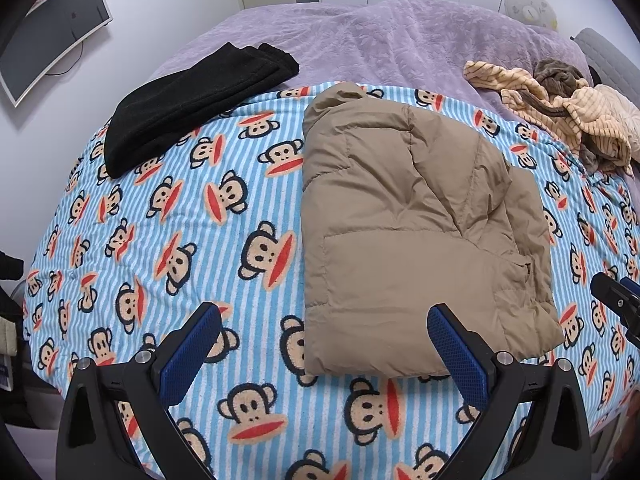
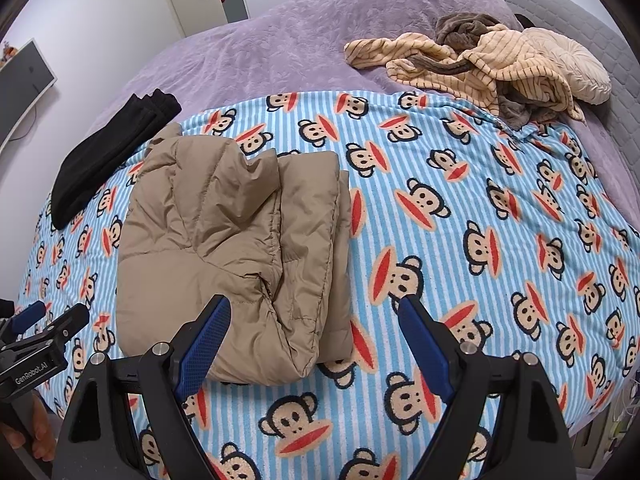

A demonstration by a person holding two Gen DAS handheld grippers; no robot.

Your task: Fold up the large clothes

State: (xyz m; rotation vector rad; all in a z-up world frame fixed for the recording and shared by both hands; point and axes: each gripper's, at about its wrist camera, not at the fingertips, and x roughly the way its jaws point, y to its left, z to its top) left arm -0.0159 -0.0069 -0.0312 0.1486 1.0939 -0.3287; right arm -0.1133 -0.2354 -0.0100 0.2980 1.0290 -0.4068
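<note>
A tan puffer jacket [image 1: 416, 216] [image 2: 232, 240] lies folded into a thick rectangle on the blue striped monkey-print blanket [image 1: 192, 208] [image 2: 460, 208]. My left gripper [image 1: 324, 312] hovers open above the jacket's near edge, its blue pads apart with nothing between them. My right gripper [image 2: 316, 304] hovers open over the jacket's near right corner, also holding nothing. Each gripper shows at the edge of the other's view: the right gripper [image 1: 616, 296] and the left gripper [image 2: 48, 324], with a hand under it.
A folded black garment [image 1: 188, 100] [image 2: 104, 156] lies at the blanket's far left. A heap of cream striped and brown clothes [image 1: 568, 108] [image 2: 480, 68] sits at the far right on the purple bedspread [image 1: 360, 36] [image 2: 288, 40]. A monitor [image 1: 52, 36] hangs on the left wall.
</note>
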